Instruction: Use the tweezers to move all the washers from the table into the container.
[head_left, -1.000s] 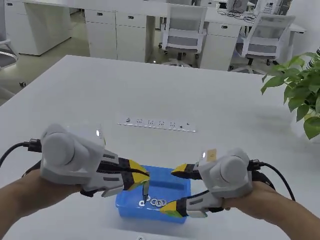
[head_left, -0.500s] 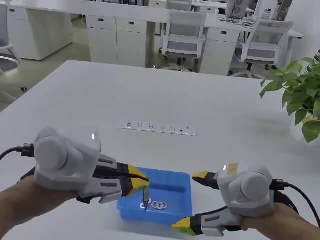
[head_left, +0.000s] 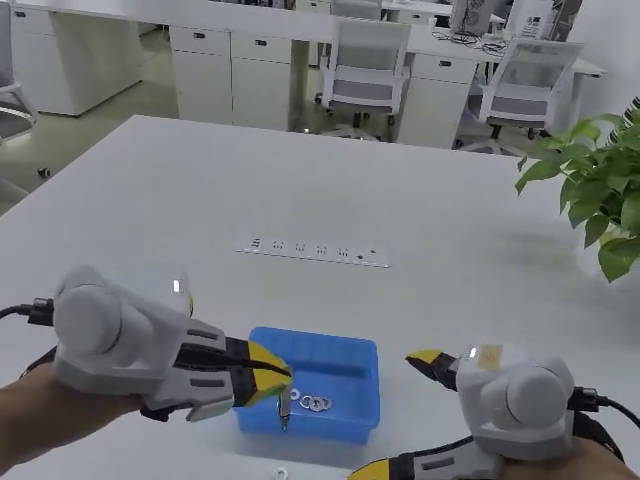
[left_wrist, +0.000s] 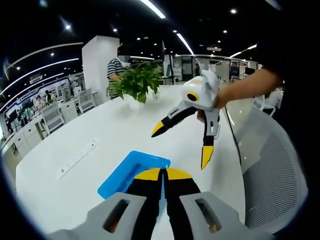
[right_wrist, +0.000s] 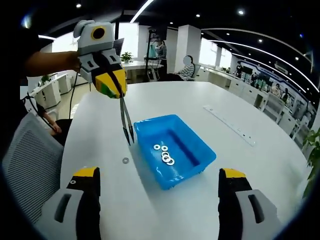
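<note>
The left tool (right_wrist: 116, 88) has its jaws closed tight on the upper end of the tweezers (right_wrist: 125, 118). The two thin tines hang down from it and end just outside the container (right_wrist: 186, 172), close to one of its corners. No washer can be made out between the tips, and whether they are pinched together is too fine to tell. Four washers (right_wrist: 164, 154) already lie in a cluster on the container's floor, and one loose washer (right_wrist: 125, 160) sits flat on the table (right_wrist: 165, 100) just beside the container, outside the same wall the tips hover near. The main risk is probably in picking up that last piece. A thin ring lying flush on a smooth table gives the tines little to bite on, so a steep or hurried approach could make them skate and flick the washer away from the container. Too hard a squeeze by the left tool could twist the tweezers in its jaws and cross the tips. The tines are also close enough to the container's wall that a sideways correction might knock it and slide the container. A weak pinch could drop the washer short of the rim. The right tool (left_wrist: 180, 149) is spread wide and empty, well clear of the container, so nothing steadies it.
</note>
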